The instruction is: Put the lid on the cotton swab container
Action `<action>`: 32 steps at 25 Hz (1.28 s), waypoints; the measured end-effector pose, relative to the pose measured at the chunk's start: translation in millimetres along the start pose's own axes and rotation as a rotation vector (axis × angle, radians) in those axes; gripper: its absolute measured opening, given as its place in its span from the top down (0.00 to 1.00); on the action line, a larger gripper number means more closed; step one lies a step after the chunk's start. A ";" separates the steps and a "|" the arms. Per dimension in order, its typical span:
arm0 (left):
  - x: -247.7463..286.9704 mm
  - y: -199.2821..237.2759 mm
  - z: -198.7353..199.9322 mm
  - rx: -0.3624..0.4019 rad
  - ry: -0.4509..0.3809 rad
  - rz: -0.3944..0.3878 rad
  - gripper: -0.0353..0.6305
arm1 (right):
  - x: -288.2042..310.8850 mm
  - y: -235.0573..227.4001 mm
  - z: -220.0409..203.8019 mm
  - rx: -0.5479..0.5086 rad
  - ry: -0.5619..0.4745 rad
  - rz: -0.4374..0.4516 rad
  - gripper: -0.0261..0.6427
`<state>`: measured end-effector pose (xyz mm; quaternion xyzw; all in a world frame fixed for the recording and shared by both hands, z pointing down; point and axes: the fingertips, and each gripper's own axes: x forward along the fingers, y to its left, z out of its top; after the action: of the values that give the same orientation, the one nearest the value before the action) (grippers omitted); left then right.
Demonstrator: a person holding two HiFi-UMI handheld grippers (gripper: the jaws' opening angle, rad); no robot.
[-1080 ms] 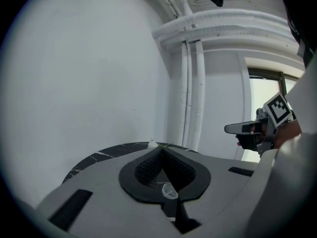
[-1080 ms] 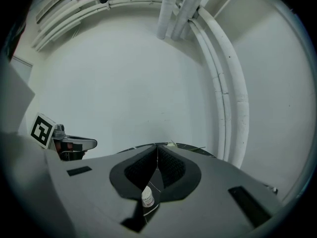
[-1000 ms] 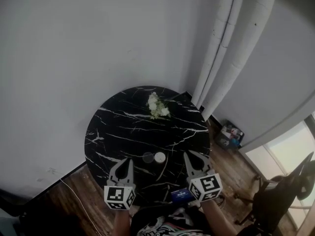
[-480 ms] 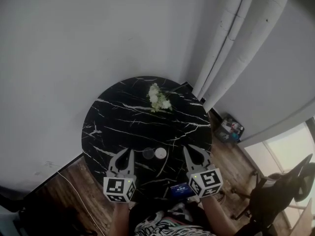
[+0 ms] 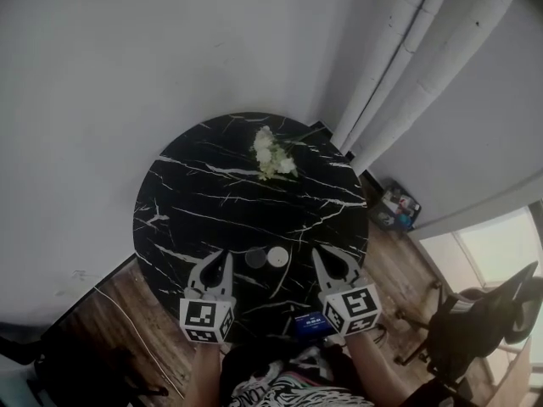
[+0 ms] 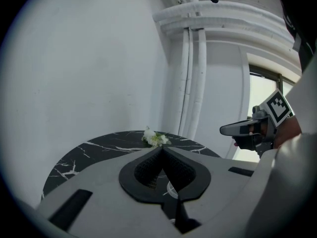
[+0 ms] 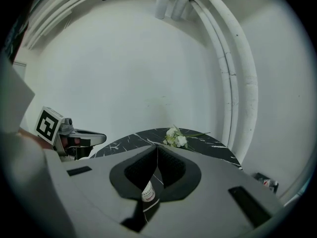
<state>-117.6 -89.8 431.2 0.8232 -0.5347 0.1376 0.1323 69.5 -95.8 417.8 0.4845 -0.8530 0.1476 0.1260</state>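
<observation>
On the round black marble table (image 5: 195, 202), the small white cotton swab container (image 5: 277, 256) stands near the front edge. Its flat greyish lid (image 5: 255, 257) lies just to the left, beside it. My left gripper (image 5: 223, 256) hovers left of the lid with its jaws closed to a point and holds nothing. On the other side, my right gripper (image 5: 320, 254) is shut too, right of the container. The container (image 7: 147, 192) shows below the right gripper's (image 7: 157, 147) tips. Below the left gripper's (image 6: 161, 148) tips a white rim of the container (image 6: 171, 188) peeks out.
A small bunch of white flowers (image 5: 270, 155) lies at the table's far side. White pipes (image 5: 399, 75) run down the wall at the right. A chair (image 5: 484, 320) and small items (image 5: 399, 210) sit on the wooden floor to the right.
The head view has shifted, so the table sits higher in the frame. Both grippers have stayed shut and edged slightly forward beside the lid and container.
</observation>
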 end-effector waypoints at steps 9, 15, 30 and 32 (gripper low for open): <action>17.3 -0.6 -37.3 -0.007 0.072 -0.049 0.92 | 19.5 5.7 -31.0 0.006 0.088 0.018 0.93; 27.5 -2.4 -62.7 -0.007 0.129 -0.078 0.92 | 34.1 16.2 -49.9 0.003 0.129 0.055 0.93; 46.2 -4.8 -91.0 -0.043 0.183 -0.096 0.92 | 55.0 25.3 -89.6 0.034 0.204 0.114 0.93; 46.8 -5.1 -96.0 -0.049 0.194 -0.096 0.92 | 57.2 26.9 -95.3 0.036 0.216 0.121 0.93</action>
<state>-102.8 -92.2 537.1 0.8272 -0.4824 0.1970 0.2102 24.6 -92.1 522.9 0.4157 -0.8593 0.2214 0.1994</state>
